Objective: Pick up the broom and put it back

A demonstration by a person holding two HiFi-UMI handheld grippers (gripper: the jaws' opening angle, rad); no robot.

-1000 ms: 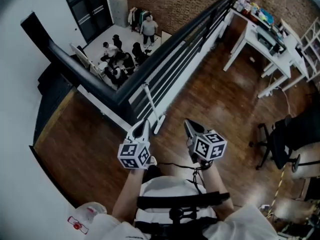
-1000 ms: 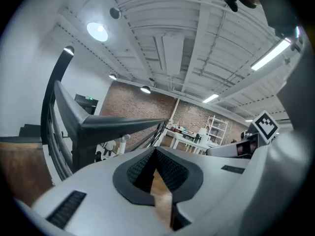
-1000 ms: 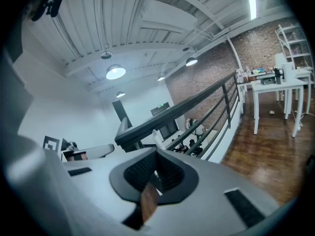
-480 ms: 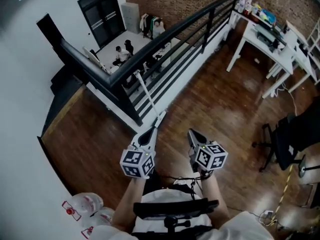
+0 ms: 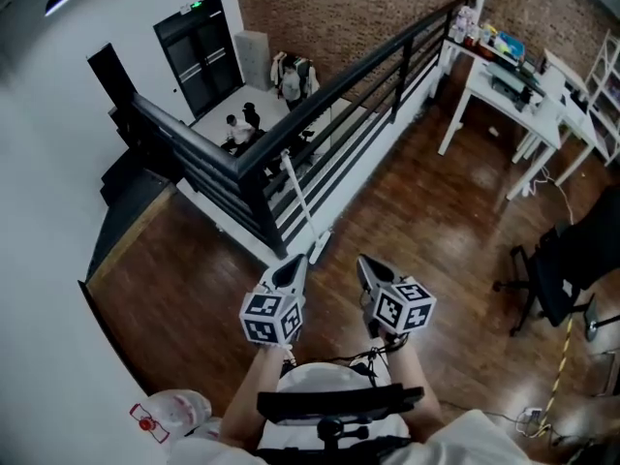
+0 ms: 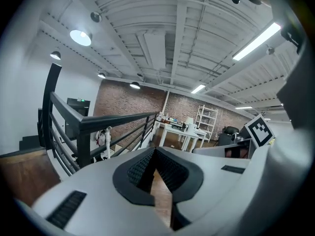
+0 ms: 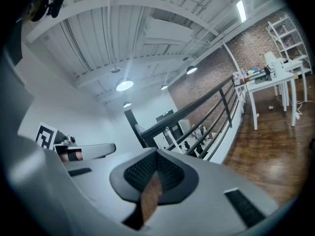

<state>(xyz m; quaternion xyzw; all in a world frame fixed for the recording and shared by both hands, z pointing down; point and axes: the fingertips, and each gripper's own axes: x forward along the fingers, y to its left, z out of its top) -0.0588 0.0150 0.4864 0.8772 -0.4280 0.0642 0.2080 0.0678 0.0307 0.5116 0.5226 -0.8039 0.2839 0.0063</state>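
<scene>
The broom [image 5: 302, 201] has a white handle and leans against the black railing [image 5: 339, 76], its head [image 5: 318, 247] on the wooden floor. In the head view my left gripper [image 5: 295, 263] points at the floor just short of the broom's head, jaws shut and empty. My right gripper [image 5: 365, 265] hangs beside it to the right, also shut and empty. In the left gripper view the jaws [image 6: 155, 150] meet at the tip, with the broom handle [image 6: 107, 137] ahead on the left by the railing. The right gripper's jaws [image 7: 156, 152] also meet at the tip.
The railing [image 6: 103, 122] runs diagonally, with a lower floor and several people [image 5: 242, 129] beyond it. A white table [image 5: 513, 95] with clutter stands at the upper right. A black office chair [image 5: 562, 279] is at the right. A white wall closes the left side.
The whole view has shifted as the person moved along the floor toward the railing. Both grippers came along, side by side, still shut and empty. The broom still leans on the railing.
</scene>
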